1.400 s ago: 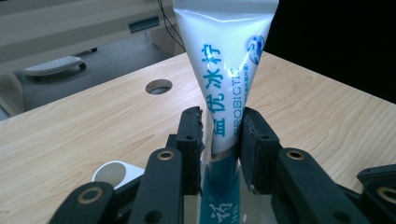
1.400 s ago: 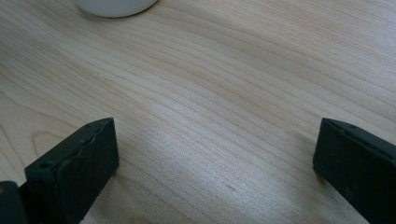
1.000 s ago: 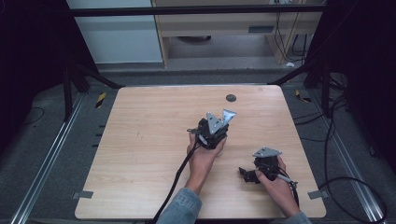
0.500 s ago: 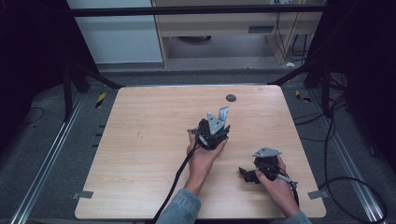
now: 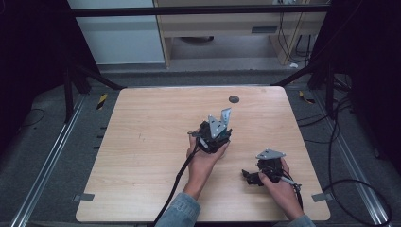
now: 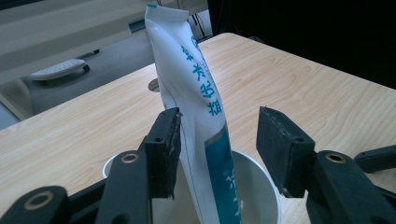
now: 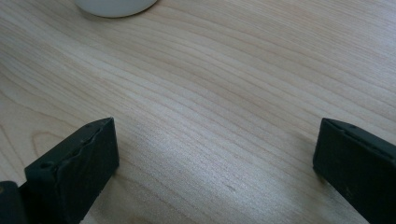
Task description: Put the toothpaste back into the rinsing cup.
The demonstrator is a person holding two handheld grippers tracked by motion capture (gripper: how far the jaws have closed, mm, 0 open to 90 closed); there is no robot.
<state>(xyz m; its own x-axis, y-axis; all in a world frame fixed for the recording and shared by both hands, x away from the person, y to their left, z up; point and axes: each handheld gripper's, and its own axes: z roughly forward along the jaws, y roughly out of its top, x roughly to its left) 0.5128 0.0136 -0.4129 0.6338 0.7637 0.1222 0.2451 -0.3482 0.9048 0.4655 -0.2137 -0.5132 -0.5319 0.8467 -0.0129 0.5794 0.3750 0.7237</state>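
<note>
High view: both tools, left tool (image 5: 222, 124) and right tool (image 5: 250, 176), gape unclenched over a pale wooden table (image 5: 142, 156) ringed by grey floor (image 5: 42, 156).

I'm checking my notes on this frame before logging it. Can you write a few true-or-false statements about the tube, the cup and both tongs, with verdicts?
1. The toothpaste tube stands in the white cup. True.
2. The left tongs are clamped shut on the tube. False: the jaws stand apart, with a gap at the right jaw.
3. The right tongs are open over bare table. True.
4. The tube lies flat on the table. False: it stands upright, slightly tilted.
</note>
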